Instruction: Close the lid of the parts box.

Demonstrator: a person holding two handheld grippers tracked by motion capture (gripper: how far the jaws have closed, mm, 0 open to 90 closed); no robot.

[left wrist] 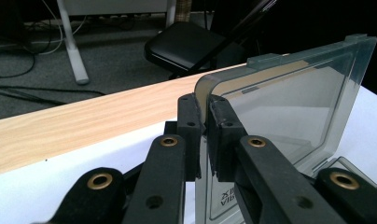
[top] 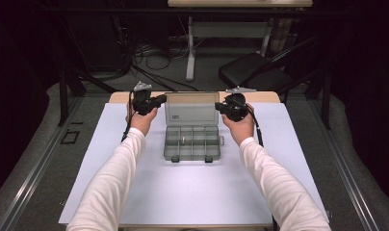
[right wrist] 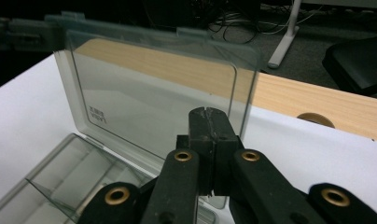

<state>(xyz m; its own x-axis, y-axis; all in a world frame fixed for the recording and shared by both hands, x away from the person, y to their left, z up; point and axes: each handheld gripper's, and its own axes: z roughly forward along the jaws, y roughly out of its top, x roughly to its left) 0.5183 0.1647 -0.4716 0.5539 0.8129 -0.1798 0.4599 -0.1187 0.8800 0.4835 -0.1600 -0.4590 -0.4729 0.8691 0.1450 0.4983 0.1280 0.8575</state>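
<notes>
A clear grey plastic organiser box [top: 191,142] sits open near the middle of the white table cover [top: 183,192], toward its far half, its base divided into small compartments in two rows. One compartment in the left part of the far row holds a tiny pale item, too small to identify; the other compartments look bare. The box's transparent hinged lid [top: 191,108] stands upright at the far edge of the base, with a small printed mark low on the panel. The left gripper [left wrist: 204,135] has its black jaws pinching the left edge of that lid, the thin plastic caught between the pads. The right gripper [right wrist: 208,140] is at the lid's right side, its jaws pressed together with nothing visible between them, the lid's edge just behind them; whether they touch it cannot be told. A strip of light wooden tabletop [left wrist: 84,126] runs beyond the cover, and a black chair [top: 252,72] stands on the grey floor farther back.
</notes>
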